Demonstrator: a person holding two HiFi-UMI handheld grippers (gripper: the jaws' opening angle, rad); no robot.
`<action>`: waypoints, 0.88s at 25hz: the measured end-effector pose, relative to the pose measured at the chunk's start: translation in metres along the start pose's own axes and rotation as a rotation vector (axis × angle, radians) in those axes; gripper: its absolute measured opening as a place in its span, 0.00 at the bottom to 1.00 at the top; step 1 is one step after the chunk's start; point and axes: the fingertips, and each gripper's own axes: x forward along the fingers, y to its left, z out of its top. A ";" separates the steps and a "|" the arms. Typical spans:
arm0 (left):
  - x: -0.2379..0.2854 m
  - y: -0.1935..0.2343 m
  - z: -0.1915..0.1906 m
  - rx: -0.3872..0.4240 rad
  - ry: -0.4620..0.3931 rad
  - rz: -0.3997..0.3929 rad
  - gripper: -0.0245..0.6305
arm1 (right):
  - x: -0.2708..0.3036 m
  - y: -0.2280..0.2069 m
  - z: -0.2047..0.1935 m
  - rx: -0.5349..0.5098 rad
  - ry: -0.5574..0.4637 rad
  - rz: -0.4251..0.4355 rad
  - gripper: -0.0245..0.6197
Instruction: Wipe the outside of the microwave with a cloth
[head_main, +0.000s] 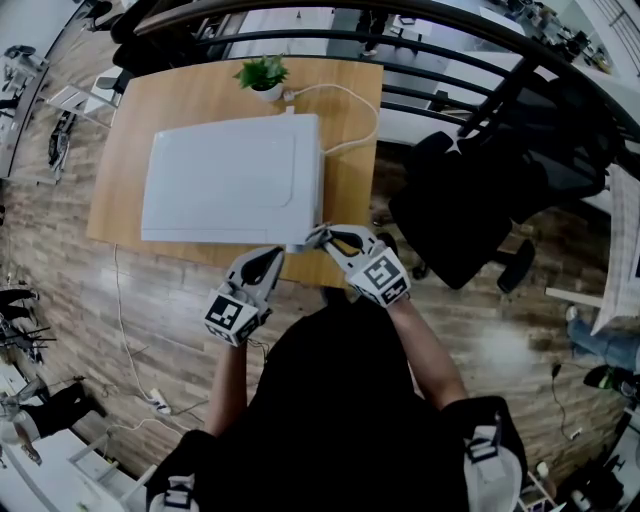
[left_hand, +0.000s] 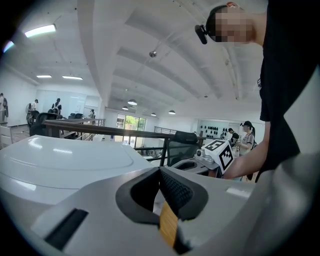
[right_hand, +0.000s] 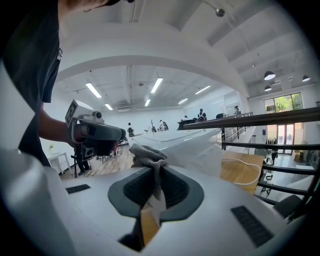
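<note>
While at microwave (head_main: 230, 180) corner, cloth (right_hand: 147, 155)

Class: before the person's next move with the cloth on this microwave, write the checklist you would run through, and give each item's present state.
1. Cloth clamped in the right gripper: ok, jaws shut on it.
2. Cloth pressed against the microwave: cannot tell; it sits at the near right corner.
3. Left gripper free to help: ok, jaws together with nothing between them.
4. Cable away from the cloth: ok, it loops over the table at the far side.
5. Plant out of the way: ok, it stands behind the microwave.
</note>
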 end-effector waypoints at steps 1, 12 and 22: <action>0.002 0.001 0.001 -0.002 0.000 0.002 0.04 | 0.001 -0.003 0.000 0.007 -0.002 -0.003 0.08; 0.011 0.023 0.002 -0.026 -0.015 0.056 0.04 | 0.018 -0.038 0.003 0.065 -0.019 -0.005 0.08; 0.016 0.038 -0.006 -0.043 0.006 0.085 0.04 | 0.033 -0.071 0.010 0.070 -0.021 -0.028 0.08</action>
